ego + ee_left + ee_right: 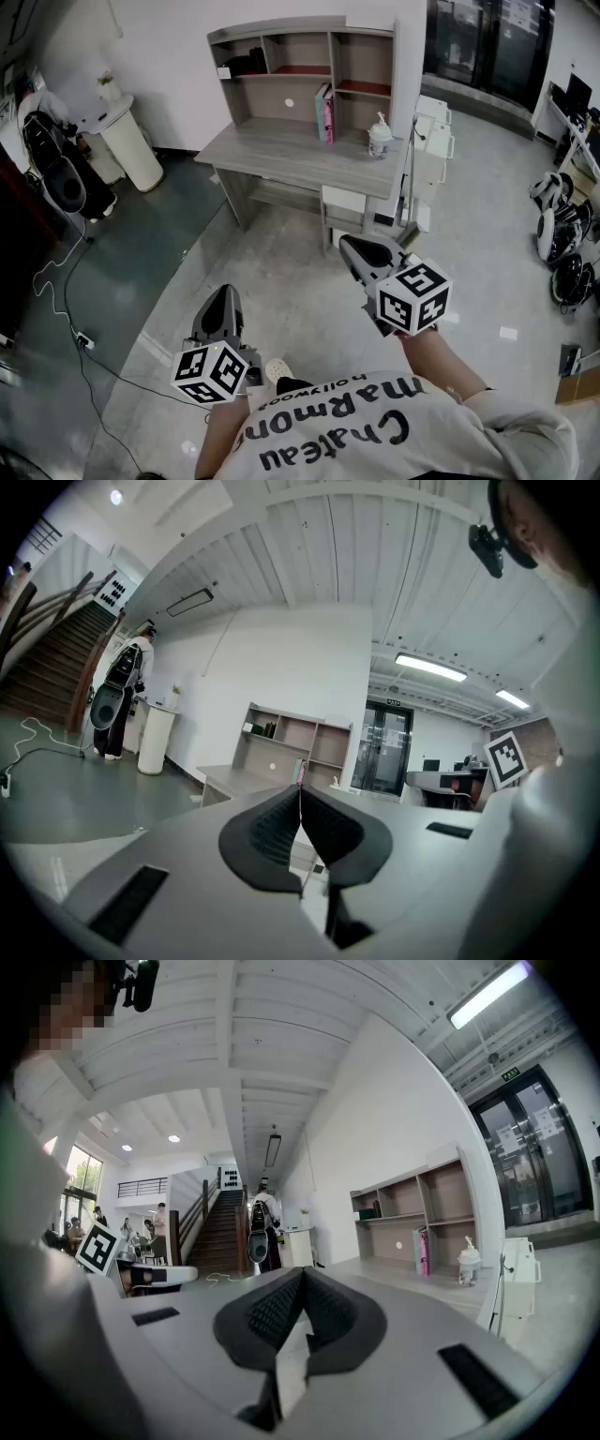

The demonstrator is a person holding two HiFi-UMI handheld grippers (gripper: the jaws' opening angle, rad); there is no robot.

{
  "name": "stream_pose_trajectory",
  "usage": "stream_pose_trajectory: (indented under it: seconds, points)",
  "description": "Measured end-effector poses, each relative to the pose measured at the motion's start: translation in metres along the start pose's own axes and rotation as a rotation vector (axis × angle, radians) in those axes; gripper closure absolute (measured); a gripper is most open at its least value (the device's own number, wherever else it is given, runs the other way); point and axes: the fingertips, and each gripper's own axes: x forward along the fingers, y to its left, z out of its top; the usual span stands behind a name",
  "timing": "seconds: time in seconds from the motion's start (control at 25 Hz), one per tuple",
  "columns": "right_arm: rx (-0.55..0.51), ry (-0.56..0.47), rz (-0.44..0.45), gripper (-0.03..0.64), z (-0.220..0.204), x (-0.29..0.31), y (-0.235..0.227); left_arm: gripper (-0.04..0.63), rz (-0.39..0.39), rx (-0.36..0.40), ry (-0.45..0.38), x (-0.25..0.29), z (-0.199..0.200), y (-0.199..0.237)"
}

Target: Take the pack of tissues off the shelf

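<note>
A grey desk with a shelf unit (300, 56) stands across the floor, well ahead of both grippers. A small white pack (223, 71) lies at the left end of the top left compartment beside dark items; it is too small to tell whether it is the tissues. From the left gripper view the shelf unit (291, 742) shows far off beyond the jaws. My left gripper (223, 295) is held low at the left, shut and empty. My right gripper (352, 246) is held further forward at the right, also shut with nothing in it. Both point level toward the desk.
On the desk top (281, 145) stand pink books (325, 112) and a white pump bottle (380, 136). A white unit (433, 131) stands right of the desk, and a white cylinder (131, 141) and a black speaker (56, 178) to its left. Cables (66, 309) trail on the floor.
</note>
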Motion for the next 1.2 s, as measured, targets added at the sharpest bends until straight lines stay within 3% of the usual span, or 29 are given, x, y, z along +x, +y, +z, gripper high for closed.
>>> stream_pose_trajectory:
  seconds: [0.44, 0.64, 0.8, 1.2]
  points:
    - [0.024, 0.04, -0.026, 0.612, -0.01, 0.025, -0.022, 0.577, -0.01, -0.025, 0.03, 0.031, -0.006, 0.014]
    - [0.039, 0.044, -0.035, 0.612, -0.009, 0.061, -0.034, 0.577, -0.009, -0.048, 0.02, 0.058, 0.0, 0.042]
    - [0.059, 0.023, -0.032, 0.612, 0.006, 0.107, -0.044, 0.577, -0.025, -0.063, 0.0, 0.094, 0.018, 0.072]
    - [0.04, -0.051, -0.055, 0.611, 0.067, 0.228, -0.059, 0.577, -0.042, -0.006, -0.046, 0.177, 0.098, 0.159]
